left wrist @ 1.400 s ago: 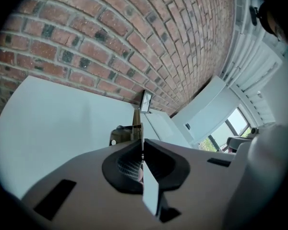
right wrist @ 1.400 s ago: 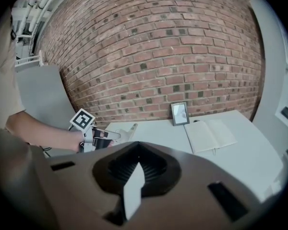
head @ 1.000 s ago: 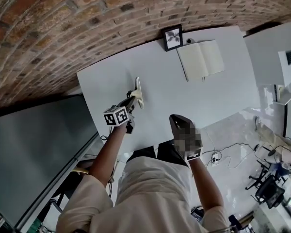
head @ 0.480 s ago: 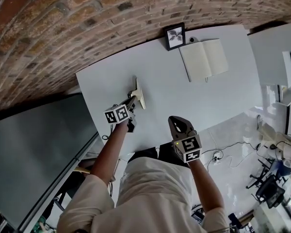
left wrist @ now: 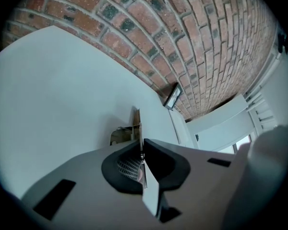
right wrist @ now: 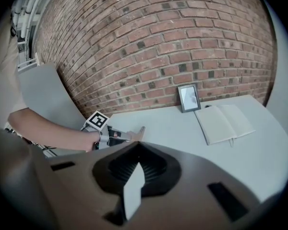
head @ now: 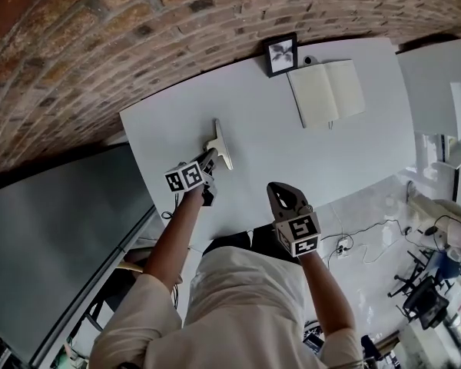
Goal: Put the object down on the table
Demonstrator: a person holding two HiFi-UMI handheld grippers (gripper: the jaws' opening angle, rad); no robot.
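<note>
Over the white table (head: 307,160), left gripper (head: 210,158) jaws pinch a thin board (head: 222,141) edge-on; right gripper (head: 277,192) jaws closed, empty.

Framed picture (head: 281,54) upright against brick wall (head: 100,37); open notebook (head: 326,92) flat just beside.

Thin, pale flat panel (head: 220,142) with brownish back face, standing upright on its long edge on the white table (head: 307,164), toward the left end. Near end clamped between the closed jaws of the left gripper (head: 210,158). Contact of lower edge with the tabletop not confirmable.
</note>
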